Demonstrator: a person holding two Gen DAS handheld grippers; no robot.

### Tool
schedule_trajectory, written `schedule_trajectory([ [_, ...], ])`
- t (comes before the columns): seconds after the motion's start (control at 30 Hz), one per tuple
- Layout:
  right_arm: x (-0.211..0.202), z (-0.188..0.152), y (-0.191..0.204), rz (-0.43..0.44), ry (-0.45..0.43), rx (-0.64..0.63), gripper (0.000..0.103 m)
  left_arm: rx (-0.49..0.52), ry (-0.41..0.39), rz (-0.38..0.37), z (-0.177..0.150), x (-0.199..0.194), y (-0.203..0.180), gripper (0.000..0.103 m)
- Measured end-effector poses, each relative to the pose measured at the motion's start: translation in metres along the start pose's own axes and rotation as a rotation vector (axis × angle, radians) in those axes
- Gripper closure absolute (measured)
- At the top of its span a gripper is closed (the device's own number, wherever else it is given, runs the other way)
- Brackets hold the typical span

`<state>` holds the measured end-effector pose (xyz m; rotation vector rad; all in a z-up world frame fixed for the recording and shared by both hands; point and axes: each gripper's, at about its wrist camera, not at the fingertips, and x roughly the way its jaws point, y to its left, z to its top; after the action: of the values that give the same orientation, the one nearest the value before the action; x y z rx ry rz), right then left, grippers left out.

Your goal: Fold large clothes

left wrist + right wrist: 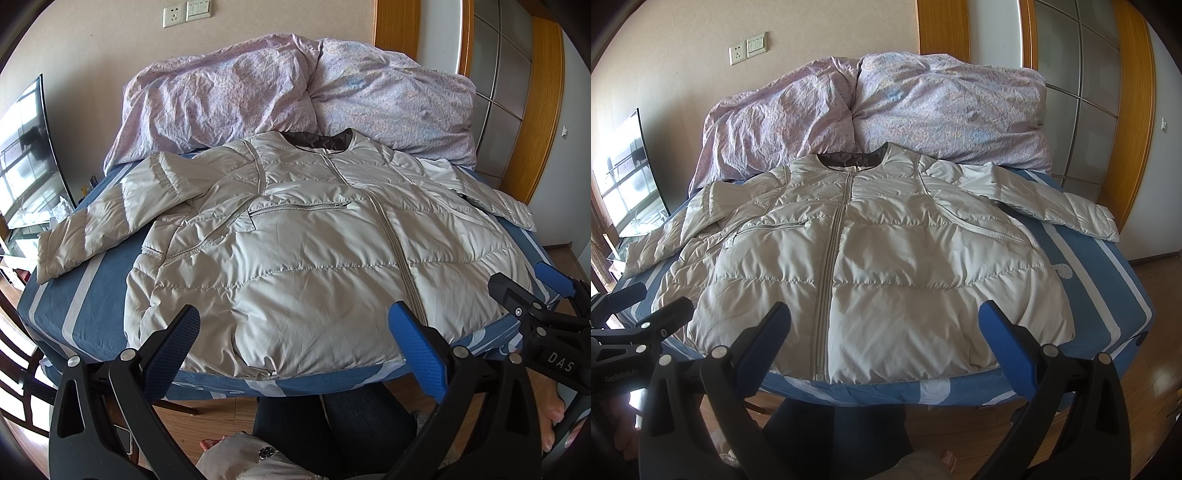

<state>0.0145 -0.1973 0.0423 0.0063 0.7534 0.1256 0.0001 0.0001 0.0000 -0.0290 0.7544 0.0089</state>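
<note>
A light grey quilted puffer jacket (295, 254) lies flat, front up and zipped, on the bed, collar away from me and both sleeves spread out to the sides. It also shows in the right wrist view (871, 266). My left gripper (295, 325) is open and empty, held just before the jacket's hem. My right gripper (884, 321) is open and empty, also before the hem; it shows at the right edge of the left wrist view (528, 284). The left gripper shows at the left edge of the right wrist view (657, 306).
The bed (92, 295) has a blue sheet with white stripes. A crumpled pink floral duvet (288, 92) is piled at the far end against the wall. A TV screen (26, 155) stands left. A wooden-framed wardrobe (1089, 92) stands right. Wooden floor (1152, 369) and the person's legs are below.
</note>
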Motion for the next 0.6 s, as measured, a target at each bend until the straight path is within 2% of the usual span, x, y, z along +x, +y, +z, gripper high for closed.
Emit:
schedule_trajectory([
  [0.6,-0.0012,0.0009,-0.0006,0.001,-0.001,0.001,0.002,0.0,-0.001,0.0,0.0,-0.0001,0.0,0.001],
])
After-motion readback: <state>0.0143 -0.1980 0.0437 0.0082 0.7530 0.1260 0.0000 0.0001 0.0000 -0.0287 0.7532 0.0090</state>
